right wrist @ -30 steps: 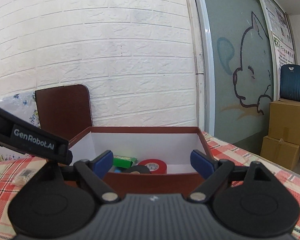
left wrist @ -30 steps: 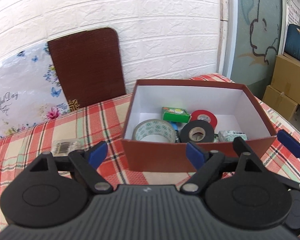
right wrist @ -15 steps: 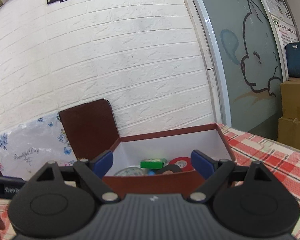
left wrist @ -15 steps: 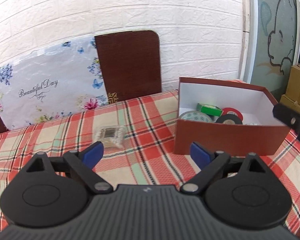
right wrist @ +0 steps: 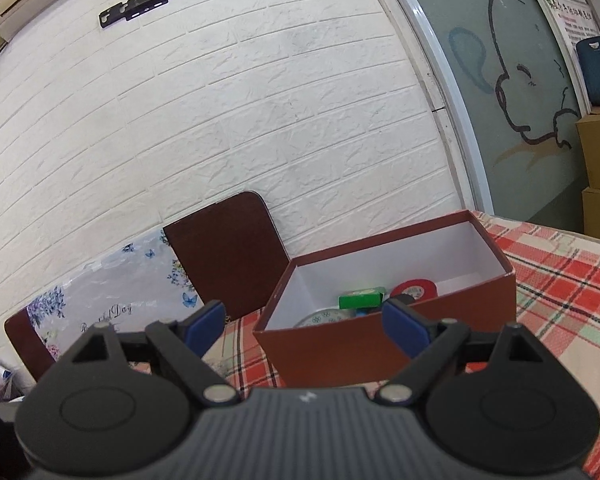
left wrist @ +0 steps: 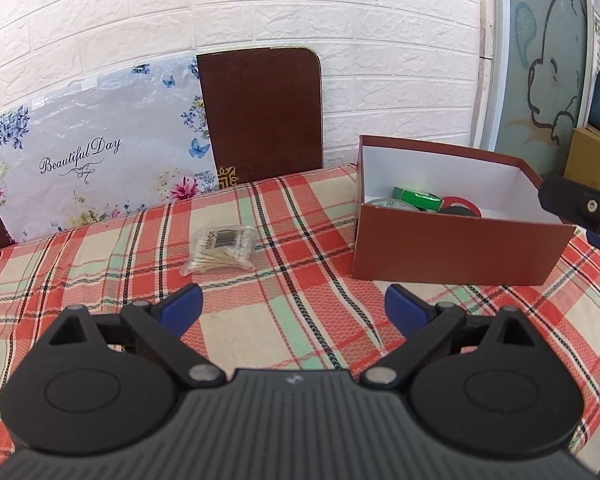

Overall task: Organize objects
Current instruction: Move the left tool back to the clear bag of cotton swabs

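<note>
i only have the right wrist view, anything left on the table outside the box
Observer: Yes, a bag of cotton swabs lies on the tablecloth, left of the box.
Operator: is the left gripper holding it
Observer: No, the left gripper is open and empty, short of the bag.
Operator: does my gripper show in that view
Observer: Partly. The right gripper shows at the right edge, by the box's right end.

A clear bag of cotton swabs (left wrist: pixel 221 251) is lying flat mid-bench. Toward the bench's right edge, an open brown box (left wrist: pixel 452 246) is holding tape rolls (left wrist: pixel 458 206) and a green packet (left wrist: pixel 416 197).
</note>
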`<state>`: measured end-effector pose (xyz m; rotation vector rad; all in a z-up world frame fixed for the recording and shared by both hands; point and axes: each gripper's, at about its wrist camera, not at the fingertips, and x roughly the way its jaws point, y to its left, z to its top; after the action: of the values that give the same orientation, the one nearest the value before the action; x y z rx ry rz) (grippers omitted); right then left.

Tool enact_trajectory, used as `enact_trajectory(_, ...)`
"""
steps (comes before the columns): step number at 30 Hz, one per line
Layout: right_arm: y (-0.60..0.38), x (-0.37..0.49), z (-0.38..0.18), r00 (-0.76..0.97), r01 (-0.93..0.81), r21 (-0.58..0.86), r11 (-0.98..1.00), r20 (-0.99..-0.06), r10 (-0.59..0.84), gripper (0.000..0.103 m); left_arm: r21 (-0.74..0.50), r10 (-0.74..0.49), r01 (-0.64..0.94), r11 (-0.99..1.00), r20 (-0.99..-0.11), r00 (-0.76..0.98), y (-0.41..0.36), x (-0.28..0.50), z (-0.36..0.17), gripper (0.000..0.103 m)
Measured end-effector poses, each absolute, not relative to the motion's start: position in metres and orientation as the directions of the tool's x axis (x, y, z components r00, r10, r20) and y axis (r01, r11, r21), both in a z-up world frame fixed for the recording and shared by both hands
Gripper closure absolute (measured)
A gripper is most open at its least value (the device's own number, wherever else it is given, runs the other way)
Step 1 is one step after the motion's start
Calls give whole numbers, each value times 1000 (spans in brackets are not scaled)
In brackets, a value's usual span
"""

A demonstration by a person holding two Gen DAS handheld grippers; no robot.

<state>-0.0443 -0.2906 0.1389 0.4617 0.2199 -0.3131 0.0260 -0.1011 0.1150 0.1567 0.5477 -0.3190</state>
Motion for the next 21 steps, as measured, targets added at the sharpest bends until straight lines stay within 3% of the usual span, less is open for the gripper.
enact_trajectory(21, -285, -35, 123, 911, 372, 396, 840, -332, -247, 11, 90, -232, 331, 939, -546, 805, -99, 30, 102, 0)
